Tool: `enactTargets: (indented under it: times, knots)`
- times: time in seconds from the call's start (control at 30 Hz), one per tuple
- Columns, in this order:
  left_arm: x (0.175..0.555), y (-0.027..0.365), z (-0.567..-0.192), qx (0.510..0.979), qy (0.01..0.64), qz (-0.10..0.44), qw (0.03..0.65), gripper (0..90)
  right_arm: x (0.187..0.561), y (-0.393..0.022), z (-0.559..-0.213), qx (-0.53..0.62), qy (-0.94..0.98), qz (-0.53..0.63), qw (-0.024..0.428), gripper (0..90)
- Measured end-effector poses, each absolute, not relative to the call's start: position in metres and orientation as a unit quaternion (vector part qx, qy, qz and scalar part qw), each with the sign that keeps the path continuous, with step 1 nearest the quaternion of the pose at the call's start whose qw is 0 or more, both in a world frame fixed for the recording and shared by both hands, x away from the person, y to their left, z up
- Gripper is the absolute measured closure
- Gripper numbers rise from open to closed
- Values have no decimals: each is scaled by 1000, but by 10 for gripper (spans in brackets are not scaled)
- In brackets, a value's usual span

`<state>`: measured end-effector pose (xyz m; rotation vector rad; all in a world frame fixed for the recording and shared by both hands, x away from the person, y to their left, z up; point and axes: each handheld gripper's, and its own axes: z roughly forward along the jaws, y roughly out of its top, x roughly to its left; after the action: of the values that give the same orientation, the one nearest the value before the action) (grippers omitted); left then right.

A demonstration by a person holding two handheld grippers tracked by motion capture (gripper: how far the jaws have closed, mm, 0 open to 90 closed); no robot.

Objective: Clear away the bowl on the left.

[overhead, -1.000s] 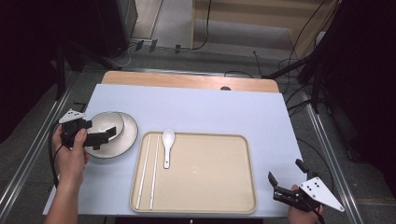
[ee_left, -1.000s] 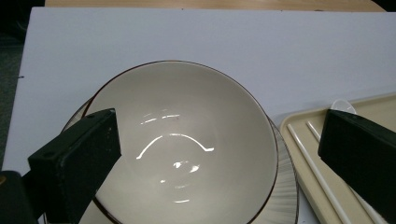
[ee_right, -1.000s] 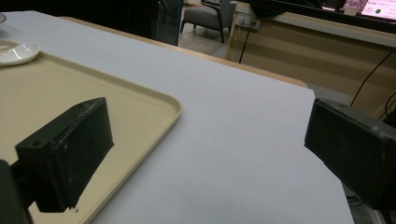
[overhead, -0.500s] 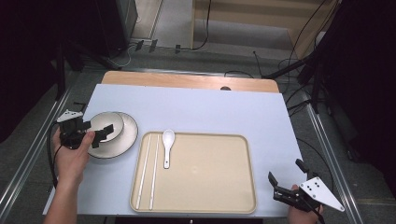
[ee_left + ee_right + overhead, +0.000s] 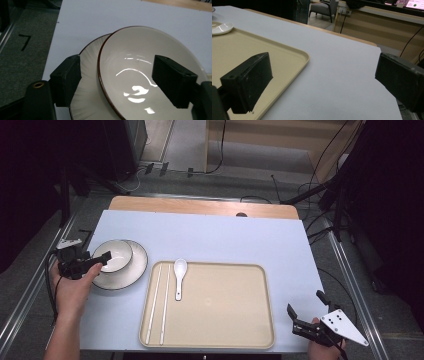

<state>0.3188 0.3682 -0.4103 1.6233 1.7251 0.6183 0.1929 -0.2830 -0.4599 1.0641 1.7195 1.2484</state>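
A white bowl (image 5: 114, 255) with a dark rim sits off-centre on a white plate (image 5: 131, 270) at the table's left. My left gripper (image 5: 99, 262) reaches it from the left. In the left gripper view the bowl (image 5: 140, 75) has its near rim between the jaws: one jaw stands over the plate (image 5: 87, 85) outside the bowl, the other inside it. The left gripper (image 5: 116, 60) has just been closing, and a gap still shows between the outer pad and the rim. My right gripper (image 5: 305, 304) rests open at the front right corner, nothing between its jaws (image 5: 324, 60).
A beige tray (image 5: 225, 295) lies at the front middle, holding a white spoon (image 5: 179, 272) and a pair of pale chopsticks (image 5: 159, 305) along its left side. Its corner (image 5: 297, 56) shows just left of the right gripper. A wooden strip edges the table's far side.
The left gripper has shifted slightly left at the bowl and its jaws have narrowed about the rim. The right gripper has kept still.
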Motion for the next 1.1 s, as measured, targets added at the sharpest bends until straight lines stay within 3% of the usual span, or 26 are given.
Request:
enactTargets:
  times: [0.07, 0.37, 0.73, 0.9, 1.1]
  knots:
    - [321, 367, -414, 628, 667, 227, 330, 330, 193, -283, -460, 416, 671, 487, 373, 14]
    - [328, 367, -427, 643, 673, 202, 305, 529, 193, -284, -460, 415, 670, 487, 375, 14]
    - [329, 375, -427, 620, 704, 173, 299, 746, 193, -283, -460, 415, 672, 486, 374, 14]
    - [327, 381, -430, 606, 703, 146, 344, 802, 193, -283, -460, 415, 673, 485, 375, 14]
    - [323, 380, -427, 610, 692, 156, 353, 817, 193, -284, -460, 416, 671, 486, 375, 14]
